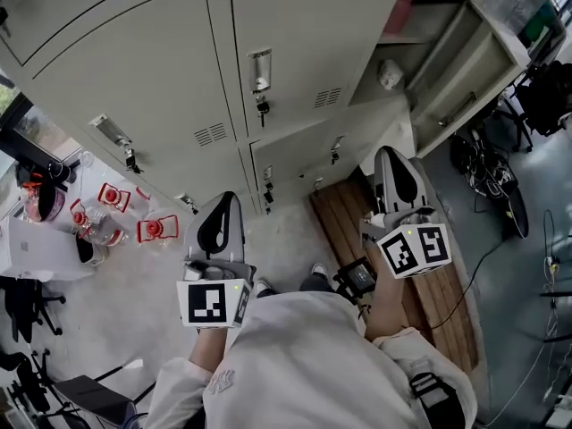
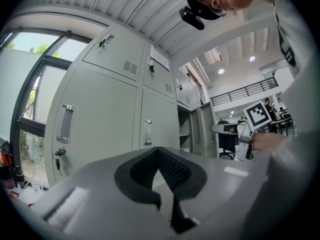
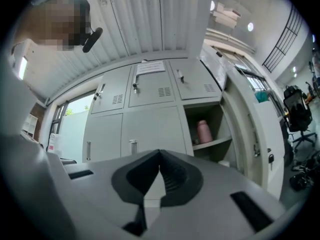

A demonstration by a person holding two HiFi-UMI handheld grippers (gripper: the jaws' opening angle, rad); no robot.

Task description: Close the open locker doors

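Note:
A wall of grey lockers (image 1: 179,79) faces me. One locker (image 1: 402,43) at the upper right stands open, its door (image 1: 465,79) swung out to the right. Inside it a pink bottle (image 1: 398,12) stands on a shelf, with a white object (image 1: 391,74) below. My right gripper (image 1: 393,155) is shut on nothing, a short way in front of and below that opening. In the right gripper view the open compartment (image 3: 207,129) and its door (image 3: 250,129) lie beyond the jaws (image 3: 160,154). My left gripper (image 1: 223,199) is also shut and empty, facing closed doors (image 2: 100,124).
Keys hang from a lock (image 1: 262,105) on a closed door. Red-capped bottles (image 1: 112,213) stand at the left. A wooden pallet (image 1: 349,213) lies below the open locker. Cables and dark gear (image 1: 492,177) crowd the floor at the right; chairs (image 1: 27,302) sit at the lower left.

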